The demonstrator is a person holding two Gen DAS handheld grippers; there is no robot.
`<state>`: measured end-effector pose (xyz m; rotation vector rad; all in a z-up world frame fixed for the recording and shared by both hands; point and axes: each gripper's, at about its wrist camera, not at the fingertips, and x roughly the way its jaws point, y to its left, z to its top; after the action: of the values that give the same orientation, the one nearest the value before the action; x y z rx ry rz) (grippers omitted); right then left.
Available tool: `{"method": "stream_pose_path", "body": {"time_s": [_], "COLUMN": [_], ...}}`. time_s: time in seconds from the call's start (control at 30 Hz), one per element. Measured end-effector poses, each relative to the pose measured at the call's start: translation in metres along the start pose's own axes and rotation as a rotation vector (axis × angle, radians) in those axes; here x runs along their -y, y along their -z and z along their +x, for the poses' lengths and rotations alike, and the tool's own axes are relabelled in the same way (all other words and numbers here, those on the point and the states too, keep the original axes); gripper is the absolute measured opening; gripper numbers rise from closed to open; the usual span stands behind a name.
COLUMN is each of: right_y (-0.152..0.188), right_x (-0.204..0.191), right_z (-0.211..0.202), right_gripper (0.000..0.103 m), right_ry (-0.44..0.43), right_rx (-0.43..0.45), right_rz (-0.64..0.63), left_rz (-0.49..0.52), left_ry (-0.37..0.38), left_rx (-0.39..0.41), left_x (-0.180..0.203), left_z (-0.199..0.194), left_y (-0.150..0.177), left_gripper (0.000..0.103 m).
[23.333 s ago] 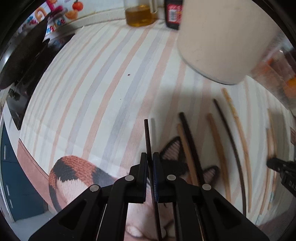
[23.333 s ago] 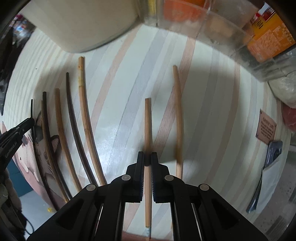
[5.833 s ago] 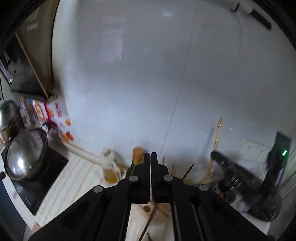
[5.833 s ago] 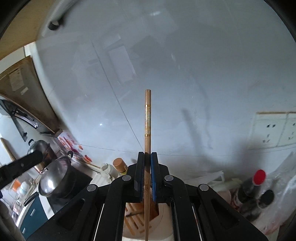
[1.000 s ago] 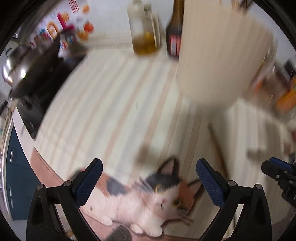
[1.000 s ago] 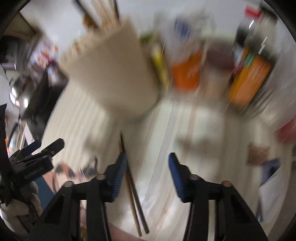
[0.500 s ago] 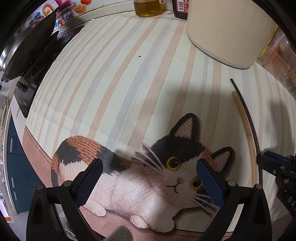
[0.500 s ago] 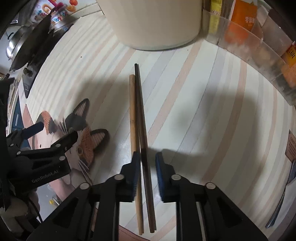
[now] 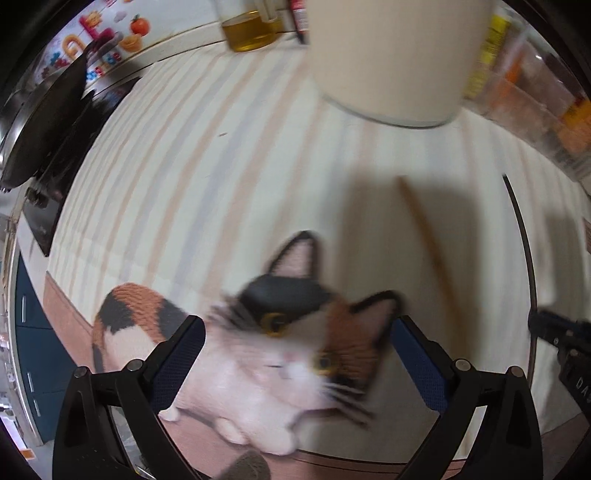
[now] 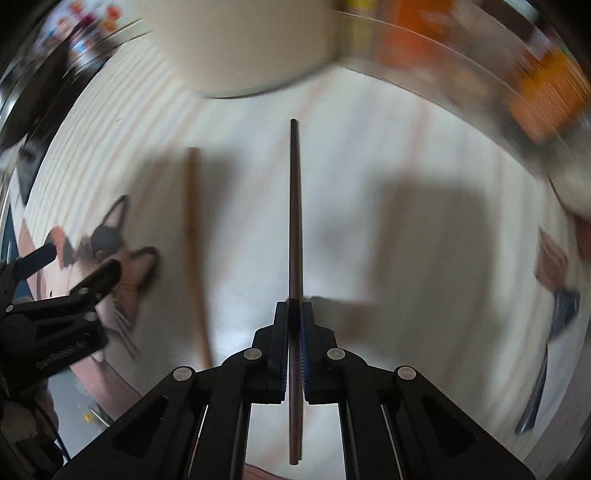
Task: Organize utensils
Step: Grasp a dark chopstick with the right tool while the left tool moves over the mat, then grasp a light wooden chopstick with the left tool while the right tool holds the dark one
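My right gripper point(image 10: 294, 314) is shut on a dark chopstick point(image 10: 295, 206) and holds it above the striped mat; the same chopstick shows at the right of the left wrist view point(image 9: 522, 236). A light wooden chopstick point(image 10: 194, 243) lies on the mat to its left, also seen blurred in the left wrist view point(image 9: 428, 236). My left gripper point(image 9: 297, 354) is open and empty over the cat picture point(image 9: 295, 332), left of the wooden chopstick. The cream utensil holder point(image 9: 391, 55) stands at the back point(image 10: 251, 44).
An oil jar point(image 9: 251, 26) and a dark bottle stand behind the holder. A black pan point(image 9: 44, 122) sits on the stove at left. Clear containers with orange packets point(image 10: 480, 62) line the right side. The mat's front edge point(image 9: 369, 458) is close below.
My right gripper has closed on the dark chopstick and lifted it away from the wooden one. My left gripper has shifted right, still open. Both views are blurred by motion.
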<state>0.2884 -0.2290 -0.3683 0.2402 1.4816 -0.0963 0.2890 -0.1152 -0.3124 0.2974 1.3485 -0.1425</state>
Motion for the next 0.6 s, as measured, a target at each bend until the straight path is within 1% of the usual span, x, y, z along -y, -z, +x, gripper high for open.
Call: {"method": "stream_pose_path", "body": {"time_s": [0.13,0.23,0.33,0.4,0.47,0.5,0.53,0.57,0.6], "right_y": [0.027,0.042,0.052,0.054,0.053,0.053,0.052,0.052,0.050], "right_x": [0.043,0.061,0.071,0.073,0.075,0.077,0.079,0.085,0.089], "right_z": [-0.008,-0.012,-0.016,-0.018,-0.019,-0.020,-0.020,-0.022,-0.023], "right_gripper": [0.005,0.005,0.005,0.005,0.005,0.005,0.006,0.006,0.006], "right_ry": [-0.017,-0.024,-0.029,-0.034,-0.040,-0.048,-0.059,-0.070,-0.081], "right_rx": [-0.027,-0.034,-0.031,-0.032,-0.039,-0.045,-0.052,-0.055,-0.055], "right_rz": [0.115,0.169,0.209,0.224,0.236,0.251,0.260,0.266,0.276], "left_rz": [0.035,0.063,0.098,0.120,0.136,0.147,0.146,0.152,0.165], "left_ry": [0.049,0.063,0.067,0.064,0.054,0.052,0.065,0.061,0.076], "left_rx": [-0.001,-0.007,-0.005,-0.004,-0.003,-0.005,0.013,0.018,0.023], "left_x": [0.037,0.059,0.081,0.090,0.095,0.098,0.098,0.099,0.101], "left_z": [-0.007,-0.009,-0.010,-0.008,-0.006,-0.003,-0.005,-0.004,-0.005], "left_y": [0.000,-0.001,-0.003,-0.005,-0.009,-0.010,-0.012,-0.013,-0.014], "left_gripper": [0.103,0.103,0.102,0.090,0.058,0.052,0.037,0.025,0.019]}}
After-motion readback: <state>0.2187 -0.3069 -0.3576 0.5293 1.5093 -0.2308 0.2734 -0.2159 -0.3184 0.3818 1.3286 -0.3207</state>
